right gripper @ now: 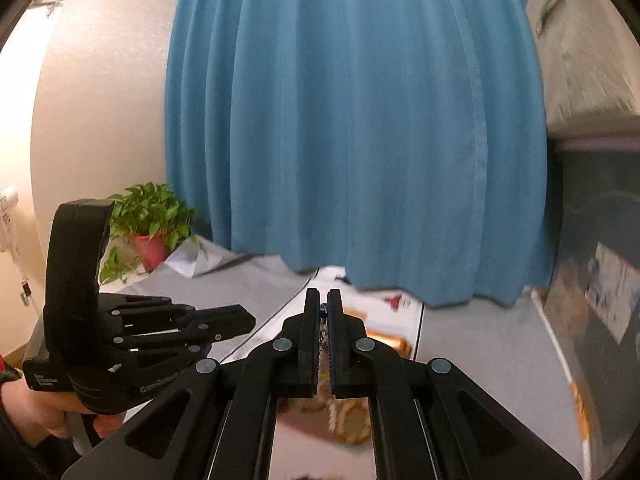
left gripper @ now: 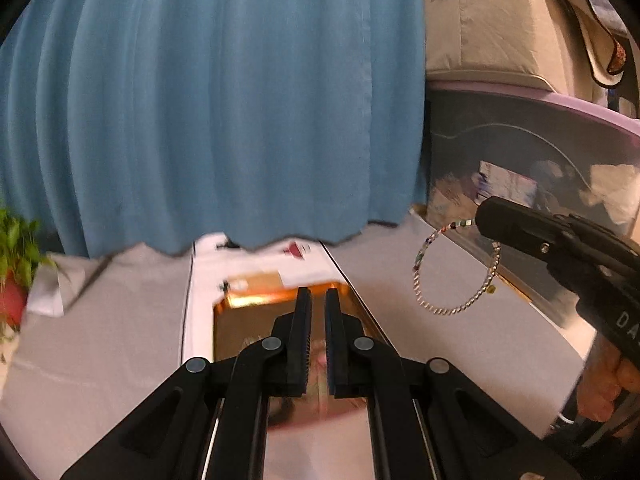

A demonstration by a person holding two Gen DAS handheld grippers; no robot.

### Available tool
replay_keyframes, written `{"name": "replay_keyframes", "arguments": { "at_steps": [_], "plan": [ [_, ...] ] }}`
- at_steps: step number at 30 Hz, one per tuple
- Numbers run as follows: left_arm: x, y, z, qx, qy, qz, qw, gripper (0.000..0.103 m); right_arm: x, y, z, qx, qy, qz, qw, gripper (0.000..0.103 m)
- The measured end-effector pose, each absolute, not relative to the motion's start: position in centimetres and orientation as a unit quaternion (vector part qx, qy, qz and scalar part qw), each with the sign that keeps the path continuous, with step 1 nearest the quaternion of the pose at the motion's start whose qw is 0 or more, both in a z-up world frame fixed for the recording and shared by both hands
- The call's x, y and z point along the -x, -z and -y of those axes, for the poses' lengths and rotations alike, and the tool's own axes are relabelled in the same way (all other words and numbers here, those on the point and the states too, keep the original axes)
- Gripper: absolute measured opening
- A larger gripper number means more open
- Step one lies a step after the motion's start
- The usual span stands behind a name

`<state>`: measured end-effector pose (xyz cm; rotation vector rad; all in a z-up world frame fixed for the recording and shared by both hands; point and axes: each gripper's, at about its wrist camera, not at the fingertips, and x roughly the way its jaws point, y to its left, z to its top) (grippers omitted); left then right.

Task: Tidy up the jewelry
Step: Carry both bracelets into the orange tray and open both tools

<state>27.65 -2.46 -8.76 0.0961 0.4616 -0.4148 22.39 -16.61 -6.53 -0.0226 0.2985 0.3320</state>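
A beaded bracelet (left gripper: 456,276) with silver and coloured beads hangs as a loop in the air from my right gripper (left gripper: 482,216), which is shut on its top. In the right wrist view the beads (right gripper: 323,330) show squeezed between the shut fingers of the right gripper (right gripper: 324,294). My left gripper (left gripper: 318,294) is shut with nothing visible between its fingers, and it hovers above a shiny gold tray (left gripper: 244,308). In the right wrist view the left gripper (right gripper: 250,320) sits to the left, held by a hand (right gripper: 36,412).
The gold tray lies on a white board (left gripper: 198,300) over a grey tablecloth (left gripper: 100,340). A blue curtain (left gripper: 220,100) hangs behind. A clear storage bin with a purple lid (left gripper: 540,152) stands at the right. A potted plant (right gripper: 150,224) stands at the back left.
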Motion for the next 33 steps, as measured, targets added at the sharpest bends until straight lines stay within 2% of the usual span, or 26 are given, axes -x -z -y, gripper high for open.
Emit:
{"name": "replay_keyframes", "arguments": {
  "at_steps": [9,12,18,24,26,27,28,29,30,31,33],
  "plan": [
    [-37.0,10.7,3.6,-0.066,0.208,-0.236,0.947,0.004,-30.4,8.6,15.5,0.024,-0.178,-0.168,0.969,0.003],
    [-40.3,12.8,3.6,-0.064,0.209,-0.262,0.940,0.004,-33.6,11.2,14.8,0.025,-0.183,-0.195,0.963,0.003],
    [-47.1,20.4,2.9,-0.061,0.174,-0.367,0.912,0.004,-40.7,20.0,13.9,-0.007,-0.185,-0.306,0.934,0.003],
    [-48.2,24.7,1.5,-0.046,0.146,-0.426,0.892,0.005,-44.2,27.2,14.4,-0.049,-0.155,-0.396,0.903,0.004],
    [-47.8,25.1,1.2,-0.046,0.136,-0.436,0.888,0.010,-44.2,27.9,15.0,-0.049,-0.123,-0.405,0.905,0.007],
    [-47.5,25.1,1.0,-0.041,0.136,-0.441,0.886,0.020,-44.2,28.2,15.2,-0.050,-0.115,-0.412,0.903,0.015],
    [-47.4,25.1,0.9,-0.036,0.133,-0.446,0.884,0.039,-44.1,28.5,15.5,-0.058,-0.116,-0.420,0.898,0.030],
    [-46.9,24.8,0.8,-0.033,0.128,-0.447,0.885,0.049,-43.8,28.4,15.7,-0.064,-0.118,-0.418,0.898,0.039],
    [-46.2,24.2,0.6,-0.033,0.124,-0.439,0.889,0.062,-43.3,28.2,16.0,-0.066,-0.113,-0.413,0.901,0.058],
    [-45.5,23.7,0.7,-0.036,0.122,-0.429,0.894,0.063,-42.8,27.6,16.0,-0.064,-0.106,-0.408,0.904,0.069],
    [-44.1,22.3,0.6,-0.046,0.116,-0.415,0.901,0.065,-41.4,26.4,16.0,-0.059,-0.103,-0.398,0.909,0.070]
  ]
}}
